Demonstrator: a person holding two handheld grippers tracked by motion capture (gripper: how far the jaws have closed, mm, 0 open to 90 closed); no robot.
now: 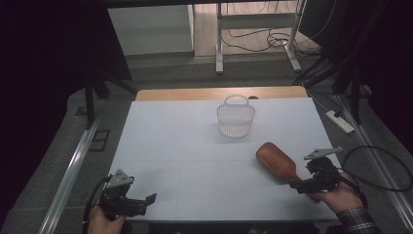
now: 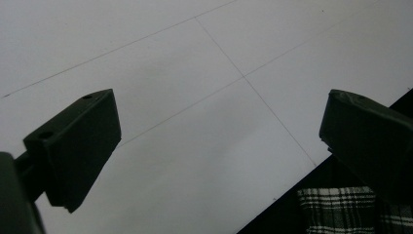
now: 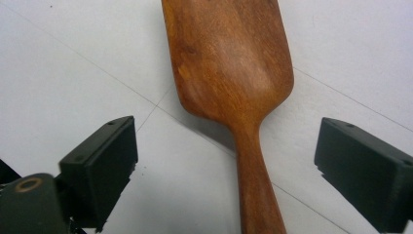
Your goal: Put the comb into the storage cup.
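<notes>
Your right tool (image 1: 295, 185) sits at the near right of the table (image 1: 195, 161) with its jaws spread wide on either side of the wooden brush's (image 1: 276, 161) handle; in the right gripper view the brush (image 3: 234, 73) runs up the middle between the two pads and touches neither, so it is released, not gripped. The brush lies flat on the table, its broad head pointing away from you toward the white basket (image 1: 235, 117), handle toward your hand. That lie suits you: the narrow handle is the natural place to close on, and the head is already aimed at the basket (probably where it is headed, though that is only a judgement).

The basket stands upright near the far edge, well apart from the brush, handle arched over its open top, so a drop from above looks possible.

Your left tool (image 1: 146, 201) rests at the near left corner, jaws open over bare table with nothing between them. It is kept out of the way, leaving the middle free for the right hand's path.
</notes>
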